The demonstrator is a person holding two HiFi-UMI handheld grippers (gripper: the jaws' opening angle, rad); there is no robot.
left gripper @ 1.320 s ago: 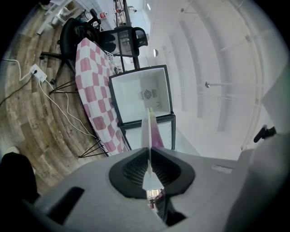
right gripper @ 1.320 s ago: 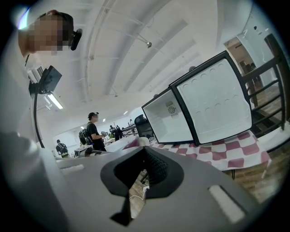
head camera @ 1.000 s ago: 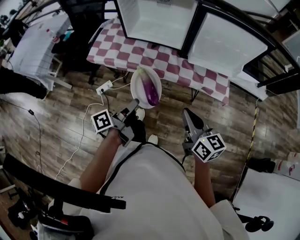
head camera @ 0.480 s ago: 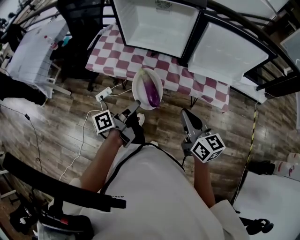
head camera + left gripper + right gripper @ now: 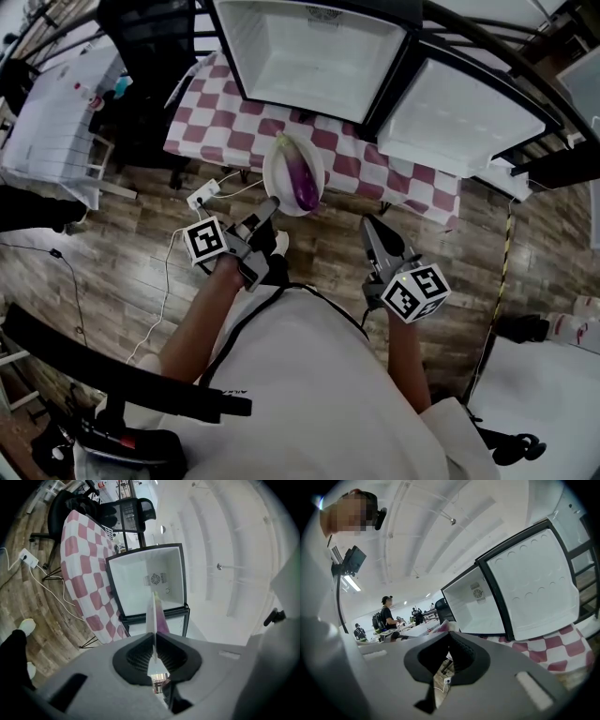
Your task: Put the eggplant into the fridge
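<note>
A purple eggplant (image 5: 303,184) lies on a white plate (image 5: 279,169), held in the air in front of a table with a red-and-white checked cloth (image 5: 234,136). My left gripper (image 5: 271,203) is shut on the plate's near rim. In the left gripper view the plate (image 5: 153,616) stands edge-on between the pads of the left gripper (image 5: 154,641), with the eggplant (image 5: 162,620) showing beside it. The fridge (image 5: 309,52) stands open on the table, its door (image 5: 464,108) swung to the right. My right gripper (image 5: 374,232) hangs to the right of the plate, shut and holding nothing.
A power strip (image 5: 199,197) and cables lie on the wooden floor below the plate. A dark chair (image 5: 141,37) and a white table (image 5: 47,122) stand at the left. In the right gripper view the fridge (image 5: 476,604) and its door (image 5: 534,588) are ahead, with people far off.
Both grippers and the plate with the eggplant have moved toward the table and the open fridge, which now sit lower and larger in the head view.
</note>
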